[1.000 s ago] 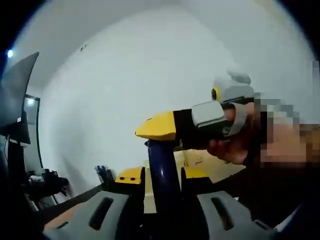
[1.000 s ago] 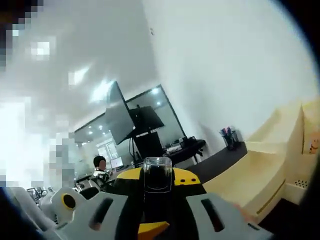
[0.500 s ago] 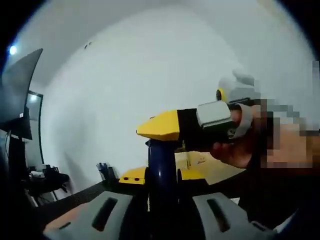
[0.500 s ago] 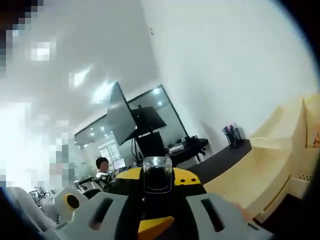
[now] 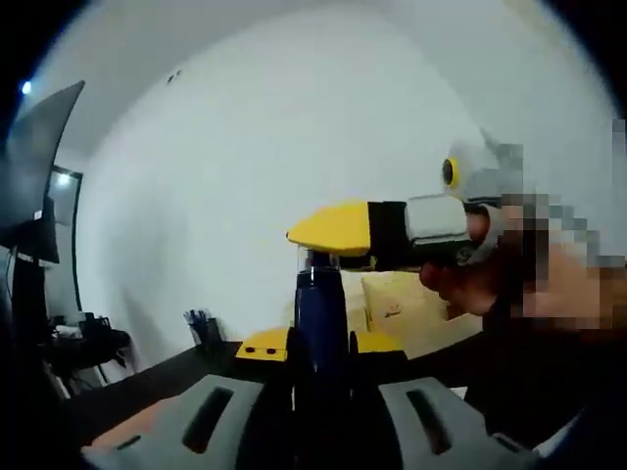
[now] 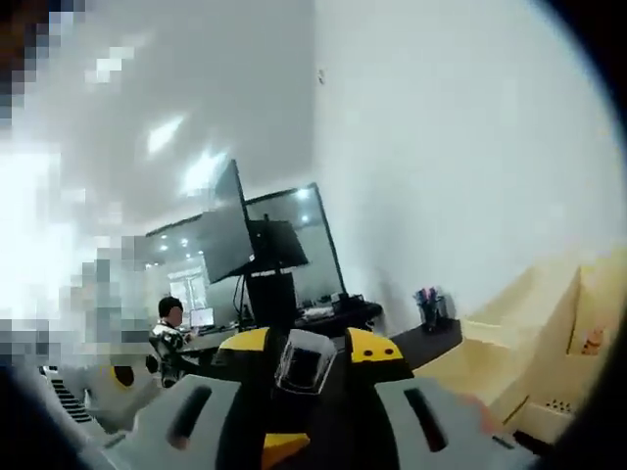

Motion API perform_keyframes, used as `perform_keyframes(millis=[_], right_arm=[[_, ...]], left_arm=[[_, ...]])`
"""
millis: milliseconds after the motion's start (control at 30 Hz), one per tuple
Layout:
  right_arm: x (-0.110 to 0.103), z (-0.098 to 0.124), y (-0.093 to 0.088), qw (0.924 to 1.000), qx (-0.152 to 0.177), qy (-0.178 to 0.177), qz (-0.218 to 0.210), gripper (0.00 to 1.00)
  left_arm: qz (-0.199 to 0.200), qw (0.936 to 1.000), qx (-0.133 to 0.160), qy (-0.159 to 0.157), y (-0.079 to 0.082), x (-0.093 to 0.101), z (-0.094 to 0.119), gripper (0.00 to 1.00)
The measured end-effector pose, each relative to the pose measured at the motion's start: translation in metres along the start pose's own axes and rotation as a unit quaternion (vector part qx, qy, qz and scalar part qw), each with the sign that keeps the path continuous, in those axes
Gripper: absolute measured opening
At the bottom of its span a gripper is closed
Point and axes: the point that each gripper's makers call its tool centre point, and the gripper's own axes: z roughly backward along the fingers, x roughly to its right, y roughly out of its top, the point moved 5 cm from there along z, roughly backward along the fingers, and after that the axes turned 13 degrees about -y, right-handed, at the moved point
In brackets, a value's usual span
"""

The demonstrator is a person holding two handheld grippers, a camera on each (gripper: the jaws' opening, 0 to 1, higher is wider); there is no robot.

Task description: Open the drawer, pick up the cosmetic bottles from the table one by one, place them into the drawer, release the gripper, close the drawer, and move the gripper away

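You carry 2 bottles, a blue bottle (image 5: 319,323) and a dark bottle (image 6: 305,362) clamped in each gripper's jaws; next, lower them into the drawer.

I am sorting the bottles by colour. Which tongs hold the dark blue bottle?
The left tongs hold the dark blue bottle, upright between them. The right tongs grip a different one, the dark bottle with a clear cap.

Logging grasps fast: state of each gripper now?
Left gripper: shut on dark blue bottle.
Right gripper: shut on dark clear-capped bottle.
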Motion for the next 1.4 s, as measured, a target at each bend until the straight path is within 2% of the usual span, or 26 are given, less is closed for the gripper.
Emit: perform_keyframes(millis=[100, 200, 267, 333, 400, 433, 467, 500, 533, 600, 633, 700, 800, 900, 1000, 1100, 1400], right_arm=[[0.009, 0.010, 0.015, 0.9995, 0.021, -0.012, 0.019, 0.26], [0.018, 0.022, 0.033, 0.9956, 0.027, -0.022, 0.087, 0.28], [0.019, 0.031, 0.041, 0.9909, 0.019, -0.015, 0.132, 0.28], [0.013, 0.042, 0.040, 0.9819, -0.005, 0.011, 0.189, 0.28], [0.002, 0.056, 0.035, 0.9662, -0.024, 0.062, 0.249, 0.28], [-0.001, 0.061, 0.033, 0.9623, -0.039, 0.076, 0.258, 0.28], [-0.003, 0.069, 0.031, 0.9526, -0.055, 0.095, 0.284, 0.28], [-0.005, 0.072, 0.030, 0.9482, -0.058, 0.101, 0.295, 0.31], [-0.005, 0.076, 0.027, 0.9443, -0.069, 0.108, 0.303, 0.34], [-0.004, 0.076, 0.025, 0.9424, -0.076, 0.110, 0.307, 0.36], [-0.004, 0.076, 0.024, 0.9414, -0.078, 0.109, 0.309, 0.38], [-0.001, 0.078, 0.013, 0.9337, -0.105, 0.103, 0.327, 0.49], [0.007, 0.082, 0.004, 0.9209, -0.144, 0.099, 0.348, 0.52], [0.011, 0.081, -0.003, 0.9135, -0.169, 0.087, 0.360, 0.58], [0.015, 0.079, -0.004, 0.9113, -0.180, 0.072, 0.363, 0.62], [0.023, 0.079, -0.006, 0.9050, -0.200, 0.049, 0.372, 0.68], [0.045, 0.076, -0.006, 0.8955, -0.226, -0.008, 0.383, 0.72]], left_arm=[[-0.002, 1.0000, -0.004, -0.001, 0.002, -0.004, -0.001, 0.18], [0.004, 1.0000, -0.001, -0.004, 0.008, -0.012, -0.003, 0.18], [0.008, 0.9999, -0.003, -0.008, 0.010, -0.017, -0.006, 0.18], [0.011, 0.9999, -0.006, -0.009, 0.011, -0.022, -0.009, 0.18], [0.012, 0.9999, -0.010, -0.008, 0.012, -0.028, -0.013, 0.18], [0.015, 0.9997, -0.013, -0.011, 0.012, -0.031, -0.014, 0.18], [0.020, 0.9996, -0.016, -0.014, 0.012, -0.033, -0.016, 0.18], [0.023, 0.9994, -0.018, -0.016, 0.012, -0.035, -0.018, 0.18], [0.023, 0.9992, -0.025, -0.020, 0.012, -0.037, -0.021, 0.18], [0.027, 0.9986, -0.037, -0.027, 0.011, -0.039, -0.026, 0.18], [0.039, 0.9968, -0.056, -0.041, 0.008, -0.035, -0.029, 0.18], [0.042, 0.9954, -0.068, -0.054, 0.008, -0.035, -0.035, 0.18], [0.028, 0.9938, -0.090, -0.059, 0.008, -0.037, -0.043, 0.18], [0.024, 0.9918, -0.106, -0.067, 0.008, -0.039, -0.052, 0.18], [0.017, 0.9900, -0.120, -0.072, 0.007, -0.040, -0.058, 0.18], [0.015, 0.9890, -0.127, -0.075, 0.005, -0.040, -0.061, 0.18], [0.002, 0.9858, -0.146, -0.083, 0.006, -0.043, -0.071, 0.18]])
